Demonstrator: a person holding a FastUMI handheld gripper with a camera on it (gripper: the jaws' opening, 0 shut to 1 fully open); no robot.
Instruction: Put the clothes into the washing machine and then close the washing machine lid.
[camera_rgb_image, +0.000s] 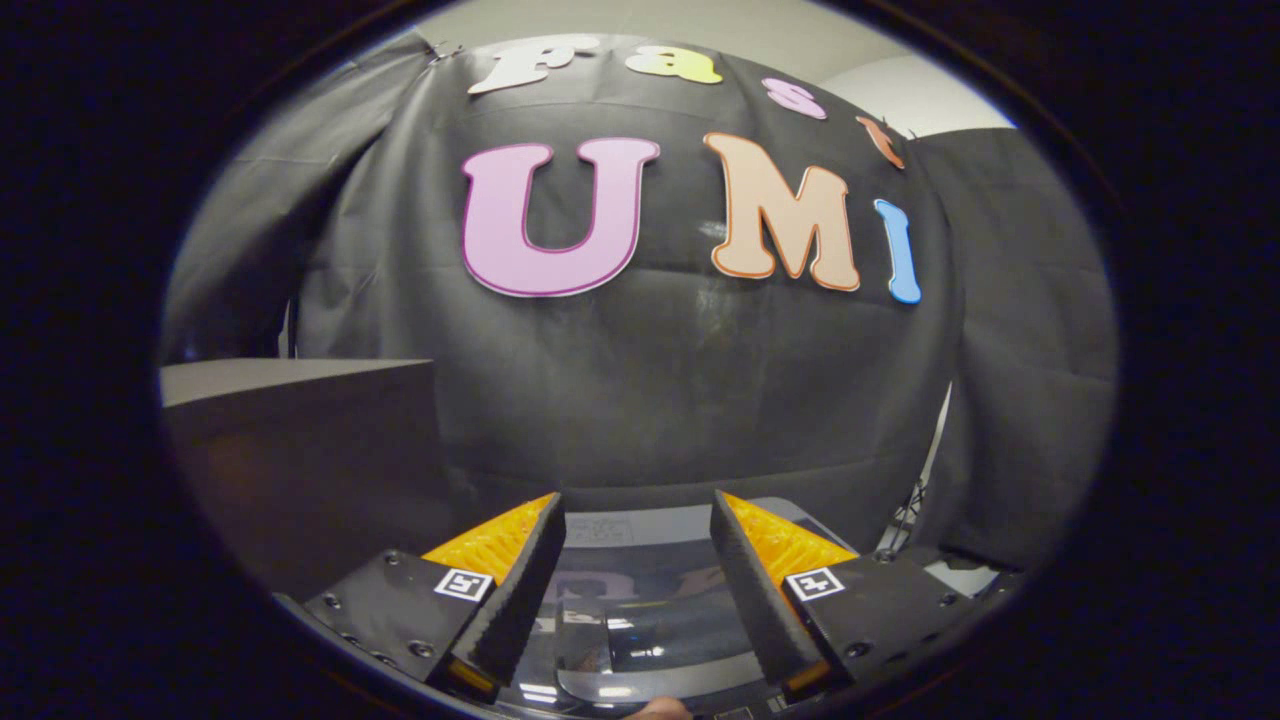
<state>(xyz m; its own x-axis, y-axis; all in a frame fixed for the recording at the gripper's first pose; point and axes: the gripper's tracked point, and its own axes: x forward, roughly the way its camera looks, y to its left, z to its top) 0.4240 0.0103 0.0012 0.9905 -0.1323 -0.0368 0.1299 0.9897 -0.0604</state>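
My gripper (636, 505) stands open, its two fingers apart with nothing between them. Below and between the fingers lies the washing machine (640, 610), seen from above: a glossy dark lid panel that mirrors the wall, with a pale rim at its far edge. The lid looks flat and shut. I see no clothes here. The fingers hover above the lid and I cannot tell if they touch it.
A grey box-like surface (300, 400) rises to the left of the fingers. The black cloth wall (640, 400) hangs close behind the machine. A bit of a fingertip (660, 710) of a person shows at the near edge.
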